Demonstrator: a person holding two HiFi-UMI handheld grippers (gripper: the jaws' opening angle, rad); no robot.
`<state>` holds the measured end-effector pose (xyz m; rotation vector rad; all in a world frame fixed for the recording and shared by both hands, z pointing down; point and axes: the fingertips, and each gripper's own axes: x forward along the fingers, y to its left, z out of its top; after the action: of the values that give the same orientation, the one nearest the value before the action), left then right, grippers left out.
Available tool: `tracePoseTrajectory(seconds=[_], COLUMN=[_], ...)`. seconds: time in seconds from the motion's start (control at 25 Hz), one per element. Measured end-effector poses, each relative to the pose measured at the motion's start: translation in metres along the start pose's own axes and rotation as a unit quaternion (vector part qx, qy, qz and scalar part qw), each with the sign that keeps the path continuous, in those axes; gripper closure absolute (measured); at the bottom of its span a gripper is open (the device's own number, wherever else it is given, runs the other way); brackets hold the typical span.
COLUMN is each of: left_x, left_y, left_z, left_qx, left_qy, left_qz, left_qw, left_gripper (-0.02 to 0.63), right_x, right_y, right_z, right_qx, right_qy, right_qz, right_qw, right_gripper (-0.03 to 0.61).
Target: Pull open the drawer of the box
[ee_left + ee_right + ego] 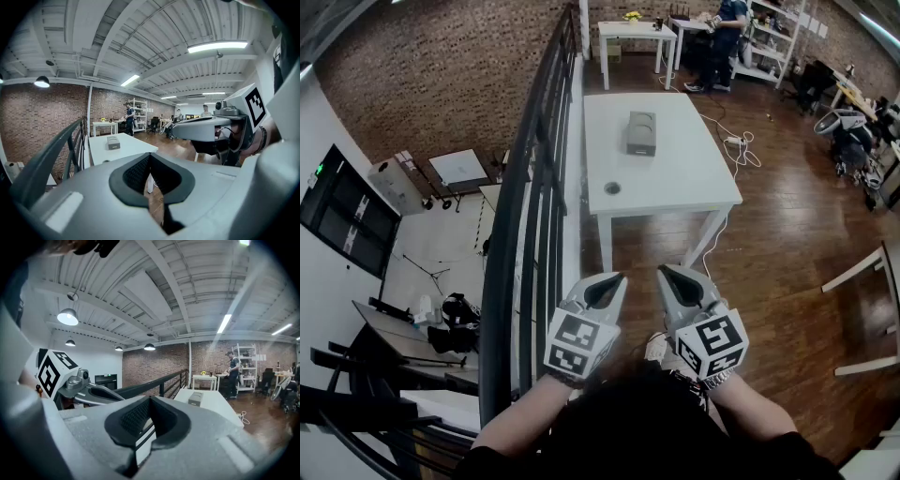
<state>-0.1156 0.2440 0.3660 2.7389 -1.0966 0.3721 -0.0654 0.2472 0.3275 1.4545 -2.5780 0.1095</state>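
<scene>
The person holds the grey plastic left gripper point(602, 292) and the matching right gripper point(673, 281) side by side, near each other but not touching. Both point forward and dip slightly. Each gripper's jaws are pressed together with nothing between them. Bare forearms point(525, 417) reach forward behind them.

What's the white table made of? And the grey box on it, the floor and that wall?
The table looks like white painted wood or laminate: smooth and matte. The box seems grey plastic or metal; too small to tell. The floor looks like dark wooden planks: board lines, slight shine. The wall is rough reddish-brown brick with mortar lines.
</scene>
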Motion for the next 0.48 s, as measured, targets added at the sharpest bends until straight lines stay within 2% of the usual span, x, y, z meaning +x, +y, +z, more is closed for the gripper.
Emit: tracePoseTrajectory(seconds=[0.48], left_x=[0.087], left_y=[0.026], left_z=[0.011], left_qx=[-0.008], left_qy=[0.023], left_qz=[0.019], left_qw=[0.9995], left_gripper=[0.597], right_x=[0.043], right_y=[-0.082], right_z=[-0.006], right_qx=[0.015], right_qy=[0.004], right_qz=[0.017], right_qw=[1.000], right_gripper=[0.586])
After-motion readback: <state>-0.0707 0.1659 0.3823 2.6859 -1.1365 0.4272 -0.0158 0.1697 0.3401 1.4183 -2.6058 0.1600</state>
